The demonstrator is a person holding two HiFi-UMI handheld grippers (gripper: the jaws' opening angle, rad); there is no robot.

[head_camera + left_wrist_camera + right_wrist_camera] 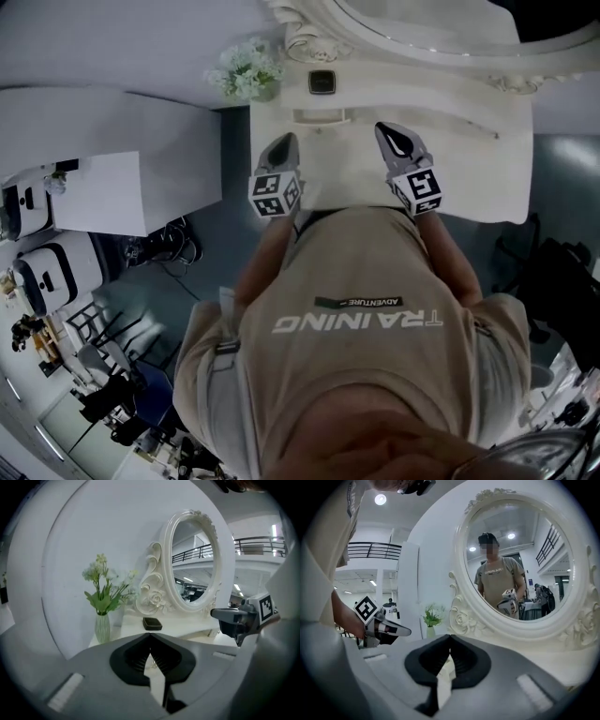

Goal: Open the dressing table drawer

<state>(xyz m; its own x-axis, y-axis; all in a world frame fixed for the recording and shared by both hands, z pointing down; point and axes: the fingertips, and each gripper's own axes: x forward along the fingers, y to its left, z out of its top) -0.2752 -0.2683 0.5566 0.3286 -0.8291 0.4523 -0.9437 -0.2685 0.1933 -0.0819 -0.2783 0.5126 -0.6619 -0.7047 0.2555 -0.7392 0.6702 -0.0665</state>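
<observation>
Left tool (285,142) above dressing table (469,159)

Big white capitals on the person's beige shirt (375,262) spell TRAINING, upside down in the head view. Just above them, a small dark patch (361,303) reads ADVENTURE. The left gripper (284,142) and right gripper (389,133) show black-and-white square codes on their cubes. In the mirror (520,564), the reflected shirt print is too small to read.
</observation>
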